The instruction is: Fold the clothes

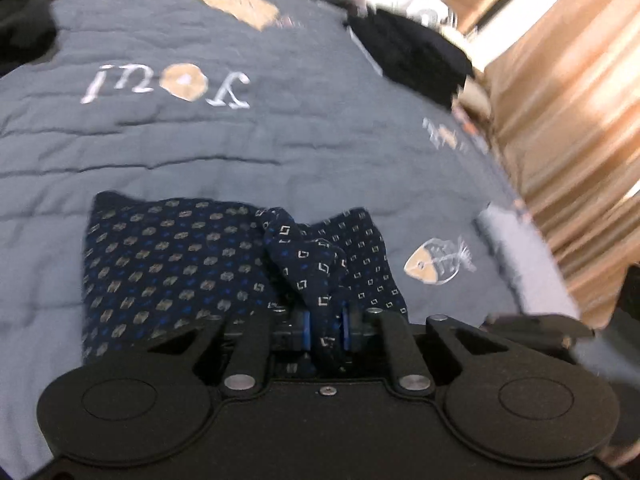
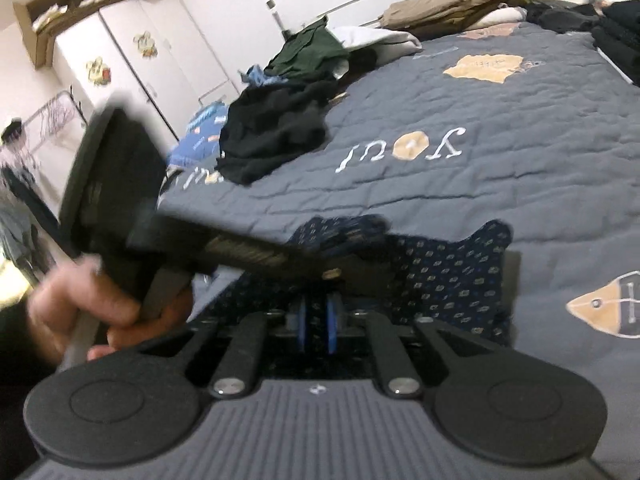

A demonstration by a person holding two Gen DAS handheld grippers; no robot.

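My left tongs [image 1: 327,322] pinch a bunched corner of the patterned navy garment [image 1: 168,264] lying half-flattened near the bed's [image 1: 240,152] front edge, my right tongs [image 2: 316,322] clenched, its folding unfinished.

Navy patterned garment [image 1: 168,268], bunched on quilt [image 1: 240,152]

Even indoor light. Motion blur smears the curtain [image 1: 568,120] and the person's hand [image 2: 92,312]; fisheye bending curves both frames' edges.
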